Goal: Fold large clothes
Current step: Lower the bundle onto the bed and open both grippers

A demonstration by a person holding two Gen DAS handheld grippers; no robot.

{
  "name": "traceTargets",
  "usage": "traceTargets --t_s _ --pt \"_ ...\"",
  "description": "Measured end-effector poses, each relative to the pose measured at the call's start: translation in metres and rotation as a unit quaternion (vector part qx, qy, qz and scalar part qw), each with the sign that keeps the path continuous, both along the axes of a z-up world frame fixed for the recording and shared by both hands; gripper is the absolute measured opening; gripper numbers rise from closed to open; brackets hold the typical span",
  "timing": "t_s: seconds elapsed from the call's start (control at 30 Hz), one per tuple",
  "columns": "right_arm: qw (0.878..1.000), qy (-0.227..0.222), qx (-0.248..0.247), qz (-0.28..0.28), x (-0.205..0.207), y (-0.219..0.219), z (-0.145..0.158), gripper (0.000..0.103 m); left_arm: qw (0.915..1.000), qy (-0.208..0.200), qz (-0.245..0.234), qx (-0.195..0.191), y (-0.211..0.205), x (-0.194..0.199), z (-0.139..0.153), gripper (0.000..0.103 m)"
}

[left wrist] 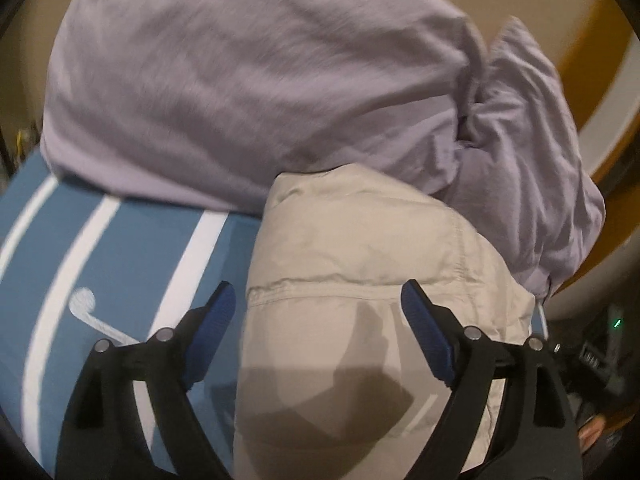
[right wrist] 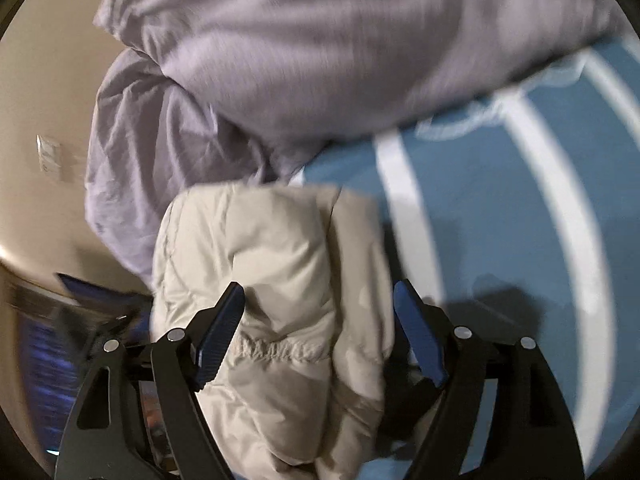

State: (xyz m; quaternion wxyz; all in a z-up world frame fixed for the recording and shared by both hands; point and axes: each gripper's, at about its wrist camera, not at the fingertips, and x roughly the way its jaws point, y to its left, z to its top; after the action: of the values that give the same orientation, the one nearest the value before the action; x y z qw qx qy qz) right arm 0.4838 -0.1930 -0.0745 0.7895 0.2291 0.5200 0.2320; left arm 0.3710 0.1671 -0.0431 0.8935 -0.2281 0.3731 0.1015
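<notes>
A: Where's the beige padded jacket (left wrist: 360, 280)?

B: Folded on the blue striped bedspread (left wrist: 120, 248), beside a lavender pillow (left wrist: 240, 80). Left gripper (left wrist: 318, 304) and right gripper (right wrist: 319, 304) (both wide open) hold nothing.

A: Advice?

B: Probably check that the edges align.

No words, numbers or brand names can be read in either view. The only sign is a white golf-club-and-ball figure (left wrist: 94, 316) printed on the blue white-striped cover (left wrist: 132, 248); a white printed mark (right wrist: 460, 120) further up that cover in the right wrist view is too blurred to read.
</notes>
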Motion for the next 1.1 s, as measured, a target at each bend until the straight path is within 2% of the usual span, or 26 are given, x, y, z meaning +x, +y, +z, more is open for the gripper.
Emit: traceTargets --t_s 0.1,0.17,0.27,0.4,0.57,0.7,1.03,1.1 --pt "0.997 -0.058 -0.043 -0.001 -0.007 0.012 0.023 0.077 0.9994 -0.006 -0.020 0.028 -0.016 -0.003 0.007 0.086" --pt "0.990 -0.107 -0.085 0.019 -0.017 0.030 0.039 0.064 0.9984 -0.003 -0.031 0.047 -0.026 -0.005 0.008 0.086" --pt "0.977 -0.159 -0.132 0.046 -0.027 0.059 0.051 0.054 0.9963 0.001 -0.044 0.074 -0.042 -0.004 0.007 0.086" --pt "0.966 -0.189 -0.162 0.068 -0.036 0.075 0.049 0.046 0.9933 0.008 -0.056 0.100 -0.055 -0.005 0.004 0.086" --pt "0.958 -0.189 -0.199 0.077 -0.037 0.087 0.030 0.038 0.9923 0.016 -0.058 0.108 -0.061 -0.004 -0.006 0.089" --pt "0.955 -0.187 -0.213 0.085 -0.042 0.086 0.018 0.037 0.9911 0.016 -0.063 0.116 -0.064 -0.004 -0.014 0.092" --pt "0.958 -0.168 -0.219 0.079 -0.036 0.090 -0.001 0.038 0.9901 0.022 -0.061 0.124 -0.066 0.003 -0.025 0.097" --pt "0.955 -0.157 -0.237 0.084 -0.036 0.092 -0.001 0.038 0.9898 0.023 -0.059 0.127 -0.067 0.004 -0.024 0.097"
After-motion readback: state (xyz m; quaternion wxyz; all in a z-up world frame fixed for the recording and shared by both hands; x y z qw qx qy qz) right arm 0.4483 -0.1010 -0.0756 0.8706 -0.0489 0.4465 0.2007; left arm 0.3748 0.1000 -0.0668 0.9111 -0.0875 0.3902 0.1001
